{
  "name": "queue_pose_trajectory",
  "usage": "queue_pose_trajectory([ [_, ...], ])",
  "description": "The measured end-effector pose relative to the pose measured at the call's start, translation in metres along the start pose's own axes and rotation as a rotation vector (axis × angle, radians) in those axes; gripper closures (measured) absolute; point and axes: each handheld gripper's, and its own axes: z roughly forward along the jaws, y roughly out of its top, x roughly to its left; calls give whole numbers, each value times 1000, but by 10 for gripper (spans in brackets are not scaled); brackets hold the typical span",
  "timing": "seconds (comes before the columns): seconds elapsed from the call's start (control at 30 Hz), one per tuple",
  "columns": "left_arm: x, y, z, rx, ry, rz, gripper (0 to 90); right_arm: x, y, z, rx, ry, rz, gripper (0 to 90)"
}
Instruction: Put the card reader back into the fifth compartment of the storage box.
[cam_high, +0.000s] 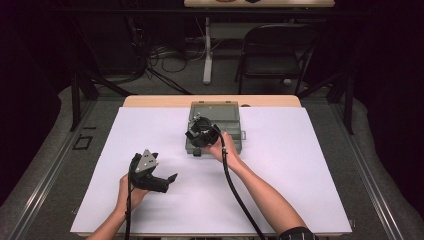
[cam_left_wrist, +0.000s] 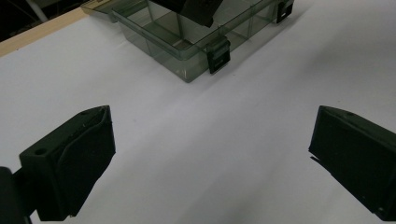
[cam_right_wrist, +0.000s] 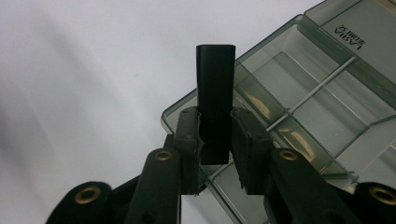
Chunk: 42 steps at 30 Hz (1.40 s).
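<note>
Covering: a white sheet (cam_high: 280, 200) lies over nearly the whole top of the table (cam_high: 150, 101); bare pale wood shows as a strip along the far edge, beyond the box.
Landmark: a clear, smoke-tinted compartment box (cam_high: 227, 114) sits on the sheet toward the far edge, near the middle of the table's width, with black latches on its near side.
Box interior: thin walls split it into several cells; in the right gripper view a lid panel with printed lettering lies at its far end.
Right gripper: the right gripper (cam_high: 198, 131) is over the near left part of the box, its jaws clamped on a black rectangular block (cam_right_wrist: 215, 100) that stands up between them above the box's corner cells.
Left gripper: the left gripper (cam_high: 170, 181) is on the near side of the box and to its left, well apart from it, low over bare sheet; its jaws stand wide apart with nothing between them.
Left gripper view: the box (cam_left_wrist: 187, 35) lies ahead, with one black latch (cam_left_wrist: 218, 55) at its near wall.
Floor: grey carpet surrounds the table, with a metal rail along each side.
Room beyond the box: a dark folding chair (cam_high: 272, 50), a white table leg (cam_high: 207, 47), loose cables on the floor, black stand legs and dark curtains.
</note>
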Motion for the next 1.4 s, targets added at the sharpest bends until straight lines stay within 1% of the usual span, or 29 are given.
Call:
queue_pose_trajectory([
  [0.03,0,0,0,-1,1,2,1,0,0,1,-8,-1,3,721],
  [0.07,0,0,0,-2,1,1,1,-1,0,0,0,-1,5,712],
  [0.1,0,0,0,-1,2,-1,1,-1,-1,1,-8,3,11,689],
  [0.17,0,0,0,-1,1,-3,1,-2,-1,-1,1,7,10,632],
  [0.2,0,0,0,-2,2,-3,1,-2,-2,-2,-3,11,16,599],
  [0.27,0,0,0,-2,3,-2,1,-3,-3,-4,-10,15,12,521],
  [0.3,0,0,0,-2,1,-1,1,-3,-4,-6,-12,20,15,467],
  [0.33,0,0,0,0,0,-1,1,-4,-6,-8,-19,23,7,412],
  [0.37,0,0,0,0,0,1,1,-4,-7,-8,-30,25,5,379],
  [0.4,0,0,0,-1,-1,3,1,-5,-8,-11,-27,29,-4,350],
  [0.43,0,0,0,-2,0,2,1,-6,-10,-12,-34,40,-9,312],
  [0.57,0,0,0,0,0,0,1,-8,-16,-22,-59,66,-17,212],
  [0.67,0,0,0,-1,1,-1,1,-9,-21,-29,-88,76,-34,155],
  [0.8,0,0,0,0,0,3,1,-11,-29,-39,-129,90,-45,132],
  [0.93,0,0,0,0,1,-1,1,-14,-38,-46,-153,95,-50,96],
  [1.0,0,-1,0,0,2,-2,1,-15,-44,-49,-162,101,-47,82],
  [1.2,-1,0,0,2,0,-1,0,-18,-58,-58,-182,100,-64,46],
  [1.4,-1,-1,1,4,-1,-2,1,-16,-69,-66,-207,106,-78,16],
])
